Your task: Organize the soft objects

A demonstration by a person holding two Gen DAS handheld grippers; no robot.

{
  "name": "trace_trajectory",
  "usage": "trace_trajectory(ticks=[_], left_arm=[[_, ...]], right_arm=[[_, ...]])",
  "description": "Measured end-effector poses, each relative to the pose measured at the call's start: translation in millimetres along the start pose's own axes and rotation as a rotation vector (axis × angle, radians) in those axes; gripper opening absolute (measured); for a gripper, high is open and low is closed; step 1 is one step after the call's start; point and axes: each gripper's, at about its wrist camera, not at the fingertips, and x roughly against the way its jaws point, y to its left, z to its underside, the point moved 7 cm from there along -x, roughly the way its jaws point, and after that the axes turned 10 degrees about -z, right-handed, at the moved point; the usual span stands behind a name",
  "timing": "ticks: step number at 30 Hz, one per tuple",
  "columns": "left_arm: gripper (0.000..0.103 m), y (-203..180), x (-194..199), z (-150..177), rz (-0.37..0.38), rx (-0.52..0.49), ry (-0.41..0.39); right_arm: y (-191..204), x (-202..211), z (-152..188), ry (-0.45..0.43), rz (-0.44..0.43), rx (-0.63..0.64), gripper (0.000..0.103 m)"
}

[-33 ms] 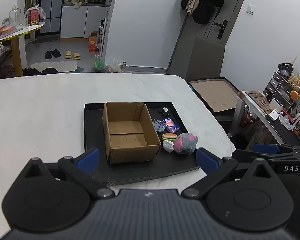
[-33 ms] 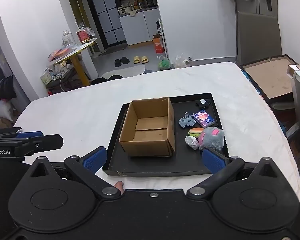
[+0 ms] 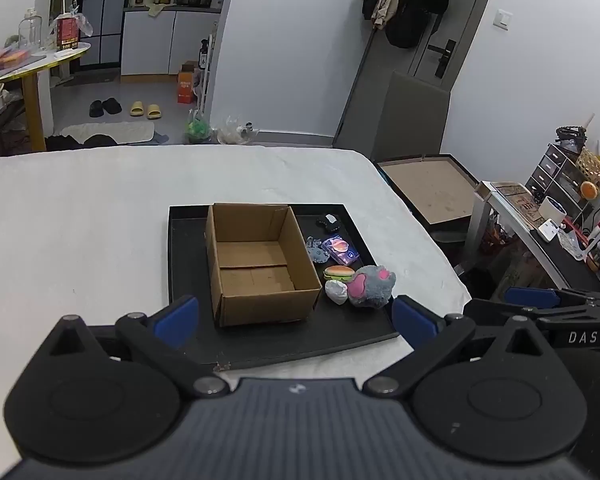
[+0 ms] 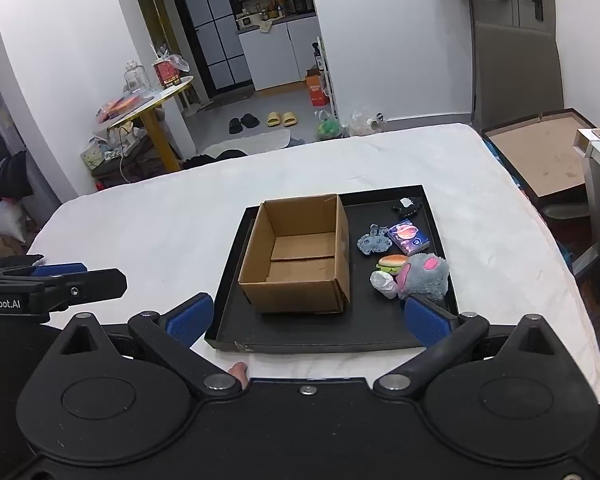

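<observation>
Two grippers hover, jaws apart, gripping nothing. Left wrist view: left gripper (image 3: 295,317) faces a black tray (image 3: 188,280) on a white bed (image 3: 80,220); an open cardboard box (image 3: 260,264) stands mid-tray. Right wrist view: right gripper (image 4: 308,316); plush mouse (image 4: 424,276), burger toy (image 4: 392,262) and other small items line the tray's right edge.

Cardboard box (image 3: 260,264): matt brown corrugated paper, creased flaps. Tray (image 3: 188,216): matt black, smooth, chipped at near edge. Bed cover (image 3: 80,208): white cloth, slightly wrinkled. Grey mouse toy (image 4: 424,276): fuzzy plush w/ pink patches. Burger toy (image 4: 392,263): smooth, slight sheen. Small card box (image 4: 409,236): glossy print. Gripper pads (image 4: 188,318): blue, finely ribbed; bodies matt black plastic, metal pivot screws.
</observation>
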Motion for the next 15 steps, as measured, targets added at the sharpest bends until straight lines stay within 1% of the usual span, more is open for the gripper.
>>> trace_trajectory(ticks=[8,9,15], left_arm=[[0.102,-3.5,0.7,-2.8,0.007,0.006,0.004],[0.102,1.9,1.2,-1.1,0.019,0.019,0.000],[0.102,3.0,-1.6,0.7,0.012,0.016,0.000]], right_arm=[[2.4,1.9,2.8,-0.003,0.008,0.008,0.103],[3.6,3.6,3.7,-0.003,0.011,0.009,0.103],[2.2,-0.7,4.5,0.004,0.004,0.003,0.103]])
